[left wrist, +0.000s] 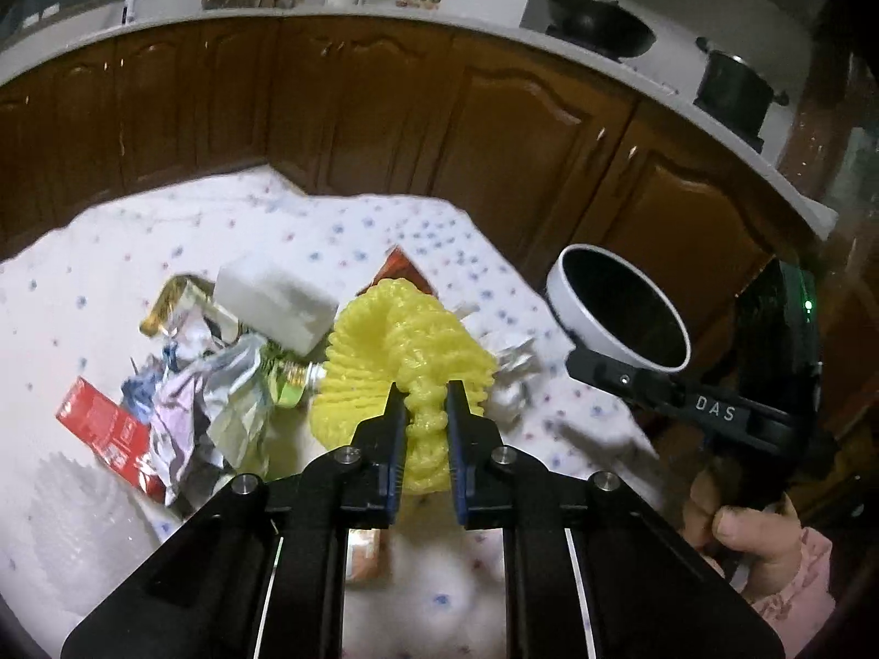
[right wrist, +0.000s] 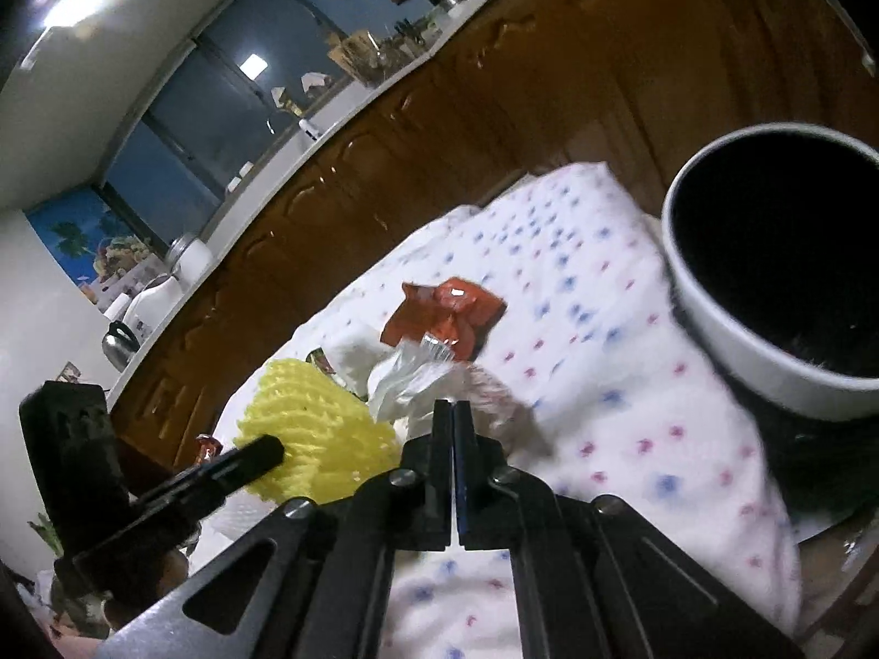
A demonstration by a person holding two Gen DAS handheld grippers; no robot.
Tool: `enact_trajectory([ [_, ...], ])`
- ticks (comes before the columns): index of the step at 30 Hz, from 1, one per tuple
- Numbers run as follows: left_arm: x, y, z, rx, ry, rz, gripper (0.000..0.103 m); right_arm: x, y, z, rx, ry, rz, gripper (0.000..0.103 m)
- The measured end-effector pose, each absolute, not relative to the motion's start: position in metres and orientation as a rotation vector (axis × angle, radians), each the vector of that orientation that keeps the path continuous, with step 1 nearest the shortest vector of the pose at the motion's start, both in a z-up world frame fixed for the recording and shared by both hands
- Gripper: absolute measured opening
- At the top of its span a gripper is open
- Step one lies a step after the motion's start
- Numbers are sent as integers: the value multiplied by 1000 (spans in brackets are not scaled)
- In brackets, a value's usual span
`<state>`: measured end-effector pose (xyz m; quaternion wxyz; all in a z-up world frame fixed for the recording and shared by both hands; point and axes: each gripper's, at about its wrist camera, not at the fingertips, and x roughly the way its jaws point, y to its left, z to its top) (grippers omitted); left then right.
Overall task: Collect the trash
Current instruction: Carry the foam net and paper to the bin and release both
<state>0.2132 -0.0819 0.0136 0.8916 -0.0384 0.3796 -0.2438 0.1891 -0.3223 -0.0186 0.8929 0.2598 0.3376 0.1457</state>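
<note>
My left gripper [left wrist: 423, 392] is shut on a yellow foam fruit net [left wrist: 395, 329] and holds it above the dotted tablecloth [left wrist: 110, 252]; the net also shows in the right wrist view [right wrist: 307, 439]. A trash pile lies left of it: a white block [left wrist: 274, 302], crumpled foil [left wrist: 220, 401], a red packet [left wrist: 110, 434]. My right gripper [right wrist: 454, 412] is shut with nothing visible between its fingers, near a clear wrapper [right wrist: 412, 379] and an orange-red wrapper [right wrist: 445, 307]. A white-rimmed black bin [right wrist: 780, 274] stands at the right, and it also shows in the left wrist view [left wrist: 621, 307].
Brown kitchen cabinets [left wrist: 384, 110] run behind the table under a white counter with pans [left wrist: 599, 22] and jars. The other hand-held gripper's body [left wrist: 714, 412] sits at the right of the left wrist view. Bubble wrap [left wrist: 77, 516] lies at the near left.
</note>
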Motion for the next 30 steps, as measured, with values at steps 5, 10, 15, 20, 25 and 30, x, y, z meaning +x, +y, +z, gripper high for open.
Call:
enact_trajectory([
  [5,213,-76,25,-121,768,-492,12,187,-322,-9,492,704,277,19],
  [10,217,-63,28,-155,763,-463,12,204,-311,-17,478,698,299,53],
  [15,220,-56,23,-162,780,-446,12,236,-297,-41,508,778,328,53],
  [20,223,-55,17,-169,800,-446,12,237,-292,-48,523,777,366,26],
  [25,224,-66,19,-170,801,-485,12,211,-309,-24,503,696,339,22],
  [30,225,-96,25,-153,796,-554,12,178,-356,7,474,606,208,22],
])
